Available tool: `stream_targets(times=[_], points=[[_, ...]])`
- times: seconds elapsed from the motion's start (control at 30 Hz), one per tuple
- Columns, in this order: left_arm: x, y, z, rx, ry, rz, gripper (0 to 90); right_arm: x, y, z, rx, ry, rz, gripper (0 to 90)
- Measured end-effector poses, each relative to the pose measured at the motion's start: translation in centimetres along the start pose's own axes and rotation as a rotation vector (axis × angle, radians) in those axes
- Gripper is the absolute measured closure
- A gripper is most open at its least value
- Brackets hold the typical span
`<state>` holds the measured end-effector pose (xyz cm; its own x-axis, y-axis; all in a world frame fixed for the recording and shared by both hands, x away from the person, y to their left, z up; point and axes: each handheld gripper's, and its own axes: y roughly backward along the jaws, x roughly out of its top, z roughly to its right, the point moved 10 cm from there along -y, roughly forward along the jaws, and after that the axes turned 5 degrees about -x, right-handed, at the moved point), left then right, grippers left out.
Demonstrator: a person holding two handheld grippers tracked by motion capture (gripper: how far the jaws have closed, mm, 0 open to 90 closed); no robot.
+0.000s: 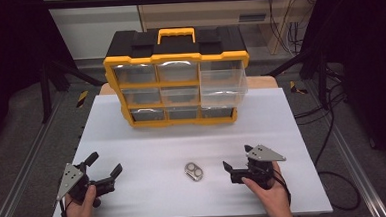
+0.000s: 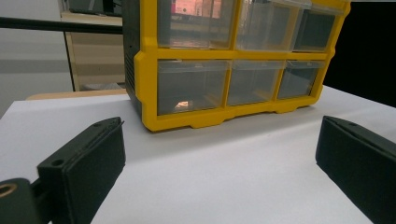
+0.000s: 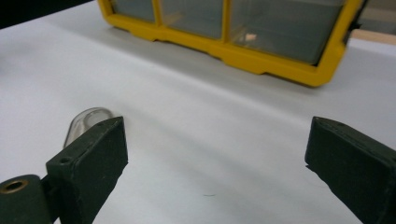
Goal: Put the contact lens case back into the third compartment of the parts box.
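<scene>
Nothing had yet been picked up: the small silver case lay flat on the white table, untouched, and one clear drawer of the yellow organizer stood pulled out, probably to receive it. Both grippers rested near the table's front edge with jaws spread wide and empty. The right gripper sat just beside the case, which peeked out behind its left jaw; the left gripper was well apart from it.
</scene>
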<state>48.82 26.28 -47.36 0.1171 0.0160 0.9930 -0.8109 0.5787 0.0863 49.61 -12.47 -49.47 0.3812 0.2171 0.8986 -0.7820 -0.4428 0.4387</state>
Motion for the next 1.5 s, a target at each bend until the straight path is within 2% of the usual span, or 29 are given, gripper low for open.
stream_targets(times=[0.17, 0.67, 0.83, 1.1, 1.5], points=[[-0.2, 0.0, -0.2, 0.002, 0.006, -0.003, 1.2, 0.2, -0.6, -1.5, 0.018, 0.017, -0.027, 6.8], [-0.1, -0.3, 0.1, -0.003, -0.013, -0.003, 1.2, -0.3, -2.9, -7.4, 0.101, 0.136, -0.164, 6.8], [-0.2, -0.3, 0.0, -0.003, -0.014, -0.007, 1.2, -0.7, -3.8, -8.9, 0.121, 0.155, -0.217, 7.1], [-0.2, -0.2, -0.1, 0.000, -0.014, -0.008, 1.2, -1.3, -5.1, -9.8, 0.137, 0.142, -0.291, 8.0], [-0.3, -0.4, 0.0, -0.005, -0.021, -0.013, 1.2, -1.6, -5.9, -10.5, 0.152, 0.151, -0.331, 10.4]])
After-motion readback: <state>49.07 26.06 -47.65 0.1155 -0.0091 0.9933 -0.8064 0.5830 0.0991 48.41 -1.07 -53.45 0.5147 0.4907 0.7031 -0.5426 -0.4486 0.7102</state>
